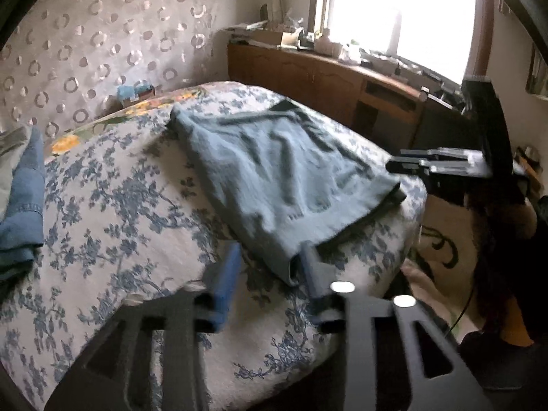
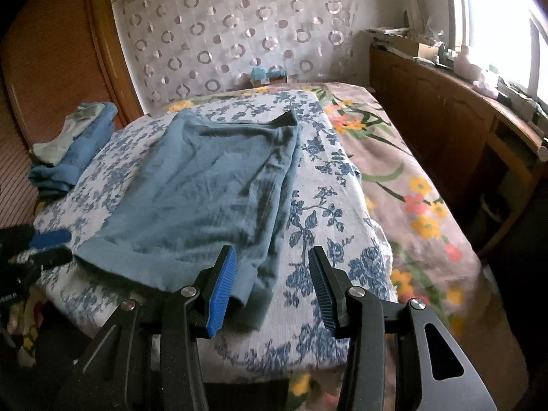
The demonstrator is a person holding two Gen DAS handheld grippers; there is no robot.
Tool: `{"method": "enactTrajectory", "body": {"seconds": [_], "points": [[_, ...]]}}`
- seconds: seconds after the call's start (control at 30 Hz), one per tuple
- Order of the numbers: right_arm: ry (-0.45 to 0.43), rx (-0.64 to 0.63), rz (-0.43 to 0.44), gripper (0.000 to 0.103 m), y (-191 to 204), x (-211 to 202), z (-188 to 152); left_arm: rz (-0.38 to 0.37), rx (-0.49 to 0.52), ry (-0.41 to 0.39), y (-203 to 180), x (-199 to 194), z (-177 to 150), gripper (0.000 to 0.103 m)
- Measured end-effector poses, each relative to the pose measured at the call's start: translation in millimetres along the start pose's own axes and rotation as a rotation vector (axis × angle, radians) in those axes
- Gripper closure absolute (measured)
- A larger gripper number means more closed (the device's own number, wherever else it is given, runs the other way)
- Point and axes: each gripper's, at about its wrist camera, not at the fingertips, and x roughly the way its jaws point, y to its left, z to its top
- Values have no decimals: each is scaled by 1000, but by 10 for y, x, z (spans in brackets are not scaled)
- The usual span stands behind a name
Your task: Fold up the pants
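Blue-grey knit cloth, soft and faintly ribbed: these are the pants (image 2: 202, 191), lying folded into a rough rectangle on the bed (image 2: 424, 205), over a white spread printed with blue flowers (image 2: 318, 226). Motion blur in your left wrist view smears the pants (image 1: 274, 178) and the weave cannot be read there. The near hem sits just beside your right claw (image 2: 270, 284), whose ridged blue pad (image 2: 222, 294) overlaps the hem edge in the picture; whether it touches the cloth cannot be told. That claw stands spread wide, nothing between its jaws. Your left claw (image 1: 270, 274) is likewise spread apart and holds nothing, its right finger at the pants' near corner. In your left wrist view the right claw (image 1: 435, 164) shows side-on at the bed's edge. A stack of folded denim clothes (image 2: 75, 150) lies at the bed's far left, partly cut off in the left view. A wooden cabinet (image 2: 445, 120) runs beneath the overexposed window (image 2: 507, 17).
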Motion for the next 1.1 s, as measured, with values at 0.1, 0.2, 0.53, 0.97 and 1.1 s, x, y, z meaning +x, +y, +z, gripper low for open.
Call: {"method": "enactTrajectory", "body": {"seconds": [0.1,0.2,0.53,0.97,1.1], "points": [[2,-6,-2,57,14,-34,-38,2,-11,-14,49,-14,54,53],[6,-3,0,57,24,-32,-44,21,-31,-15,105,48,98,53],[1,0,-2,57,65,16,-13,44,-59,-1,218,284,184,53],[73,-22,-2,57,115,213,-30,19,-42,68,159,486,67,53],[82,-24,-4,57,126,232,-3,9,-42,82,144,530,51,53]]}}
